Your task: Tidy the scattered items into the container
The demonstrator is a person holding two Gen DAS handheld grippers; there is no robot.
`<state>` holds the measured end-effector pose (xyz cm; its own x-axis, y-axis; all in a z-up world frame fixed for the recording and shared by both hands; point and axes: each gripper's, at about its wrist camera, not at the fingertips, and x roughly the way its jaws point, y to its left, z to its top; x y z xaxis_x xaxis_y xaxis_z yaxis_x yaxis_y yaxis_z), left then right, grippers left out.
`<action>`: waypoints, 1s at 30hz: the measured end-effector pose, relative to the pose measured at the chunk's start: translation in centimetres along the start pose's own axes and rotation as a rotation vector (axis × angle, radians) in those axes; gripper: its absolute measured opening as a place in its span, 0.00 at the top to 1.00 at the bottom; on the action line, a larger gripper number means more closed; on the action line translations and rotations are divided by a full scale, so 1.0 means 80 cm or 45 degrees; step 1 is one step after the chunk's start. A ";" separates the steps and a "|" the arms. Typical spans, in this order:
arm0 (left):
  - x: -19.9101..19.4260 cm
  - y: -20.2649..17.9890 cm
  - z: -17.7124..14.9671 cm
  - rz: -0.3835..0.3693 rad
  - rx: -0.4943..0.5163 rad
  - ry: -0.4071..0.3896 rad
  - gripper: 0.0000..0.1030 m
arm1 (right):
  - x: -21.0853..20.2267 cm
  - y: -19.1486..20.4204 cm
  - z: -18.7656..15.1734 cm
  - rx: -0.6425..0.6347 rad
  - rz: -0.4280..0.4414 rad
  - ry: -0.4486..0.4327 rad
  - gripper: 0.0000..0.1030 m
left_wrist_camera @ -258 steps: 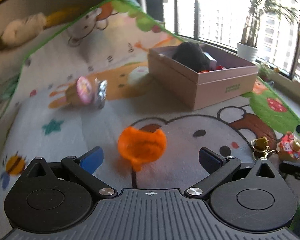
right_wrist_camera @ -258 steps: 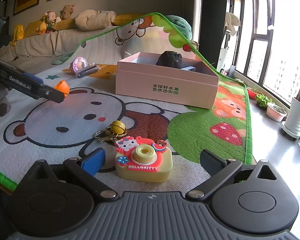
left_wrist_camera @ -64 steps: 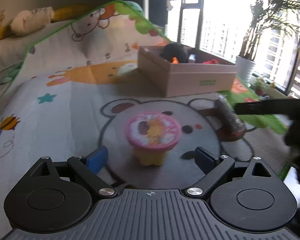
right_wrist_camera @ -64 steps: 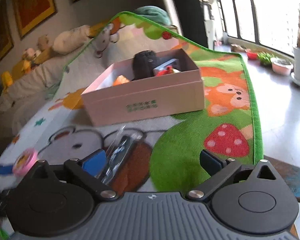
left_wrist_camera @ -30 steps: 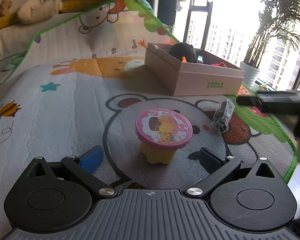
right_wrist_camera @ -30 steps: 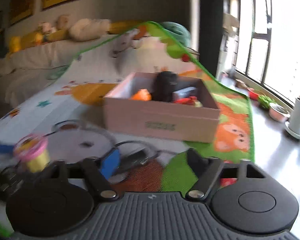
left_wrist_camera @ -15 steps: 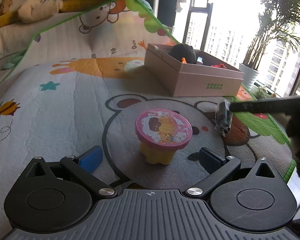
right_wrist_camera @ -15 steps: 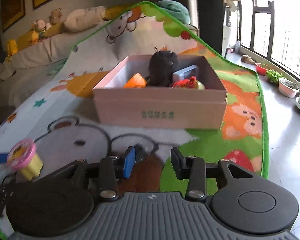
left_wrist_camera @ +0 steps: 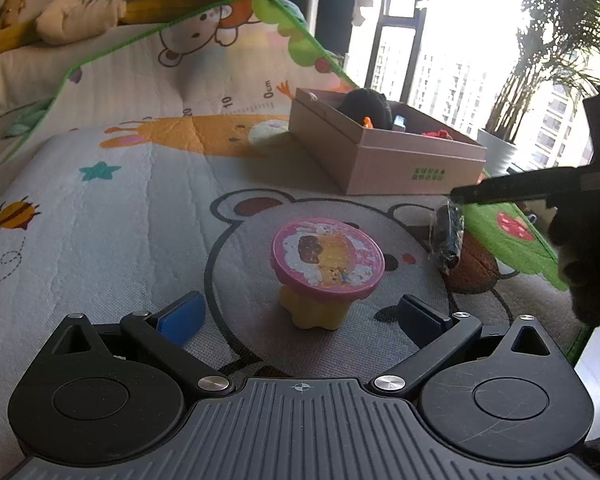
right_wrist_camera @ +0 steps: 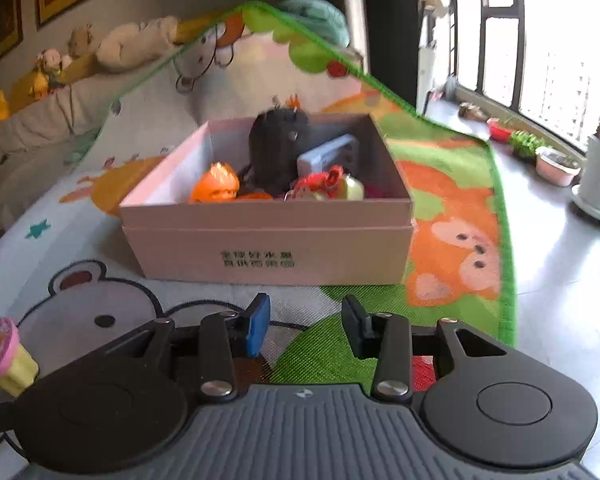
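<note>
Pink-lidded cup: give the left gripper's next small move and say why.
Probably close the left gripper on the cup. Its jaws stand open, and the cup stands upright on the mat, seemingly between the pads at the level of its yellow base, untouched. The box it belongs in lies farther ahead.

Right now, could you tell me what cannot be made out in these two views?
- Dark wrapped item: in the left wrist view, whether the right gripper pinches it is unclear; in the right wrist view nothing shows between the gripper's pads.
- Box contents: the near wall hides the lower part of the black plush, and the red toy is blurred.
- Box label: blurred, unreadable.
- Pink-lidded cup: cut off by the right wrist view's left edge.
</note>
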<state>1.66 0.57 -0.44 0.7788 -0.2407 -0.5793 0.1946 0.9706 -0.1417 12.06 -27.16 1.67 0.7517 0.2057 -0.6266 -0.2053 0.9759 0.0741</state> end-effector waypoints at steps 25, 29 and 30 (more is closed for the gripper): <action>-0.002 0.001 0.001 -0.009 -0.017 -0.008 0.00 | -0.023 0.028 0.001 0.061 0.233 -0.029 0.46; -0.003 0.002 0.000 -0.015 -0.026 -0.012 0.00 | -0.012 0.036 0.001 0.058 0.240 0.030 0.75; -0.003 0.003 0.000 -0.017 -0.028 -0.013 0.00 | -0.014 0.034 0.000 0.070 0.245 0.034 0.76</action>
<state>1.51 0.86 -0.35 0.7822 -0.2537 -0.5690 0.1918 0.9670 -0.1674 10.68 -24.75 2.55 0.6851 0.3874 -0.6169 -0.3083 0.9215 0.2362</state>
